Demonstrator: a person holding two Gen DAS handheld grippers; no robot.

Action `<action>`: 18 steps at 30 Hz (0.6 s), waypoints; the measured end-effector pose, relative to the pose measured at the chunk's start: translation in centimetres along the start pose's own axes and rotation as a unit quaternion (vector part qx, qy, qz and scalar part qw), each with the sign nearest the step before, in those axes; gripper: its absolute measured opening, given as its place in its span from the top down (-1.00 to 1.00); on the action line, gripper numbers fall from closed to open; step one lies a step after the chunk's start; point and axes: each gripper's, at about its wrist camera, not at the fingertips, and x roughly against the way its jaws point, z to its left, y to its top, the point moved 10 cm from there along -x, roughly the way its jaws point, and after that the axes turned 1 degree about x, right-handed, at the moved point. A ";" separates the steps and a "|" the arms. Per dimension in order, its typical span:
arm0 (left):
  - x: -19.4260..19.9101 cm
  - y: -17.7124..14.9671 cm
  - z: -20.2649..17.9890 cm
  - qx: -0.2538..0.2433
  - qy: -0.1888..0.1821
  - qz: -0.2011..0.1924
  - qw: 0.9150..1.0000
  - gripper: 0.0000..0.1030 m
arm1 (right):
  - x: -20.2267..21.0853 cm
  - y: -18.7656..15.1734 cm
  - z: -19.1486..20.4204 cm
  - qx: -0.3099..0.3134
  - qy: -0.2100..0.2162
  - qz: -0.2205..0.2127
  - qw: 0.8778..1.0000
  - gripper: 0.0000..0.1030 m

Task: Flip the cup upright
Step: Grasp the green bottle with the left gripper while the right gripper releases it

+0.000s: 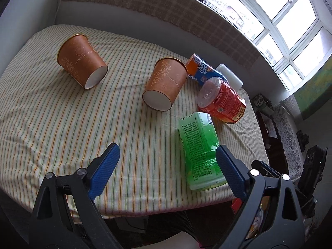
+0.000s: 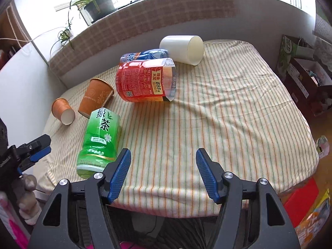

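Two brown paper cups lie on their sides on the striped table: one at the far left (image 1: 82,61) (image 2: 63,111), one mid-table (image 1: 166,83) (image 2: 97,96). A white cup (image 2: 182,48) lies on its side at the back; it also shows in the left wrist view (image 1: 229,74). My left gripper (image 1: 168,159) is open and empty above the table's near edge, its right finger beside a green cut bottle (image 1: 198,149). My right gripper (image 2: 164,161) is open and empty over the near edge, the green bottle (image 2: 99,139) to its left.
A red cut bottle (image 2: 143,81) (image 1: 220,101) and a blue one (image 2: 143,55) (image 1: 202,70) lie mid-table near the cups. The striped tablecloth (image 2: 228,114) covers the table. A windowsill with a potted plant (image 2: 97,2) runs behind. Boxes (image 2: 300,76) stand right of the table.
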 end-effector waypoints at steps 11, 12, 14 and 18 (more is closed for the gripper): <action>-5.8 -0.5 -2.3 0.092 -0.105 0.135 0.981 -0.80 | 0.2 -1.7 -4.2 -0.051 -0.025 0.007 0.998 -0.25; -6.2 -0.5 -2.2 0.100 -0.106 0.140 0.979 -0.67 | 0.2 -1.8 -4.3 -0.053 -0.026 0.006 0.998 -0.25; -6.8 -0.6 -2.3 0.107 -0.108 0.149 0.977 -0.62 | 0.1 -1.9 -4.3 -0.053 -0.024 0.007 0.998 -0.25; -7.5 -0.6 -2.8 0.110 -0.110 0.154 0.976 -0.62 | 0.0 -2.0 -4.3 -0.052 -0.021 0.008 0.998 -0.25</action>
